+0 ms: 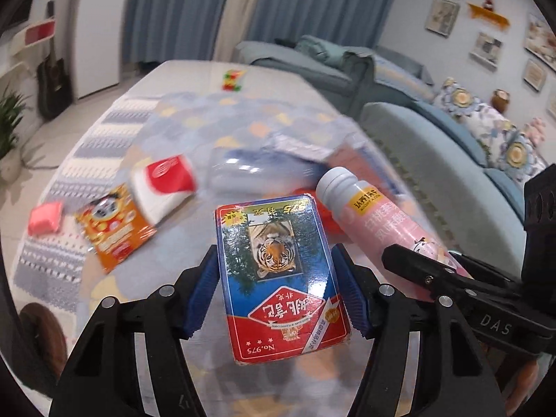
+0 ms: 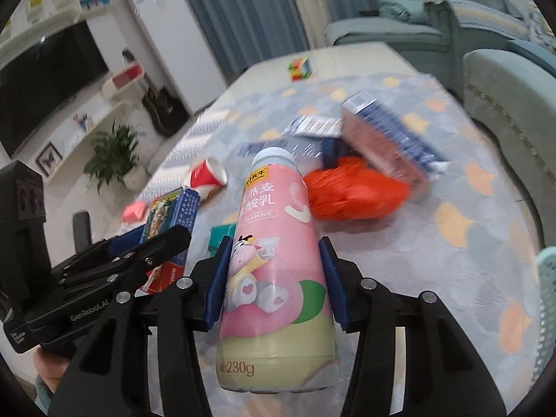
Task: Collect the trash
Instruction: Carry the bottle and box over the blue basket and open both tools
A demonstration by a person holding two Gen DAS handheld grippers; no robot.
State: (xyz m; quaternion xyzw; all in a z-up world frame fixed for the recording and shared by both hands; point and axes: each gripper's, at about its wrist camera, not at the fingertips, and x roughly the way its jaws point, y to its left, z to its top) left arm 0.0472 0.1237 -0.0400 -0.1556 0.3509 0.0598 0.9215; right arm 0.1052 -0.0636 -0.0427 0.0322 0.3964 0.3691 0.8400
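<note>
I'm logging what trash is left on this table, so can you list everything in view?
playing-card box: 1, blue and red with a tiger picture, held in the left gripper
yogurt drink bottle: 1, pink with white cap, held in the right gripper
paper cup: 1, red and white, lying on its side on the table
snack packet: 1, orange, table's left edge
small pink packet: 1, left of the snack packet
orange plastic bag: 1, crumpled, mid-table
carton: 1, blue and pink, behind the bag
puzzle cube: 1, multicoloured, far end
basket: 1, light blue, right edge
left gripper: 1, black with blue pads
right gripper: 1, black with blue pads
</note>
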